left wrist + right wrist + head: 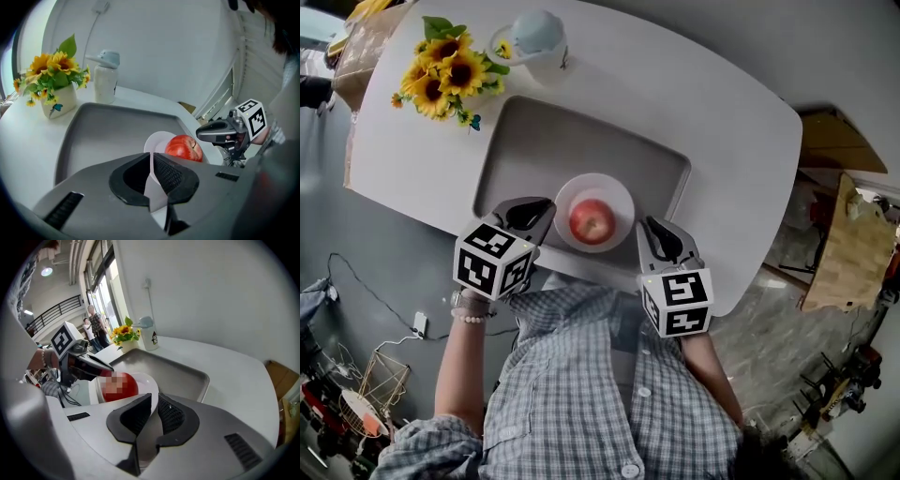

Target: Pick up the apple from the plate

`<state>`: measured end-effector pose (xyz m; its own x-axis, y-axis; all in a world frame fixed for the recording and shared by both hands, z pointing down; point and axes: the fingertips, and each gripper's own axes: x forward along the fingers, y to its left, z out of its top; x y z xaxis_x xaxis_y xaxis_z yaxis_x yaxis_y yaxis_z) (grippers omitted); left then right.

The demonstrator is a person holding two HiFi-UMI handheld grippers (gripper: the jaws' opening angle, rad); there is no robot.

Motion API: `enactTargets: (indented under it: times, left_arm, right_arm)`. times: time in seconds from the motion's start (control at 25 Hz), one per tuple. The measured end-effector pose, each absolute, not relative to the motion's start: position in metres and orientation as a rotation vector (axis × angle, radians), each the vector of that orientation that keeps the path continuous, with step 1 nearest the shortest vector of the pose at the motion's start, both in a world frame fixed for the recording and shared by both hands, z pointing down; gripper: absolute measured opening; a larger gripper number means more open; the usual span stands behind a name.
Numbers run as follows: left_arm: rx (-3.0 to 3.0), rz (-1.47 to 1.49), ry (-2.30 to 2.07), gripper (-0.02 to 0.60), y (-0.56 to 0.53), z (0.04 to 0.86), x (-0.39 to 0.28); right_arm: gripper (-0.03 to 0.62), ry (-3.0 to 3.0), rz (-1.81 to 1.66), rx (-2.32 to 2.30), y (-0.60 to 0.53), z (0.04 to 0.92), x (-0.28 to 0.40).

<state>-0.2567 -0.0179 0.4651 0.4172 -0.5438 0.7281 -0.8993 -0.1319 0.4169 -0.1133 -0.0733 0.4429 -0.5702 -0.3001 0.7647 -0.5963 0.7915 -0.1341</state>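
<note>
The apple (592, 221) sits in the middle of the white plate (621, 191), which rests at the near edge of the grey tray (534, 141). My left gripper (546, 206) hangs just beside the plate's left rim and my right gripper (650, 225) just beside its right rim. On both, the jaws are drawn together at the tips and hold nothing (only a sliver of plate shows through each slit). So I judge the pick not yet begun: one claw must spread wide first. The apple looks firm, round and glossy, fairly weighty for its size, so it may roll or slip. I would close across its widest middle, pads on opposite sides, firmly but without bruising.
</note>
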Motion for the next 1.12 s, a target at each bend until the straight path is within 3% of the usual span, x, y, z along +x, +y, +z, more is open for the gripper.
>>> enactTargets:
  times: [0.24, 0.32, 0.4, 1.12]
  left_arm:
    - [1.782, 0.507, -1.163, 0.015, -0.014, 0.481, -0.254]
    - [1.770, 0.448, -1.129, 0.085, -0.014, 0.483, -0.253]
    - [1.753, 0.420, -1.105, 0.100, -0.012, 0.486, -0.253]
    - [1.665, 0.638, -0.963, 0.100, -0.007, 0.506, -0.242]
  right_arm:
    - [0.059, -2.094, 0.682, 0.652, -0.063, 0.469, -0.114]
    - [0.098, -2.065, 0.728, 0.630, -0.058, 0.476, -0.116]
    - [0.098, -2.039, 0.763, 0.627, -0.056, 0.482, -0.118]
    - [0.098, -1.917, 0.942, 0.662, -0.050, 0.503, -0.115]
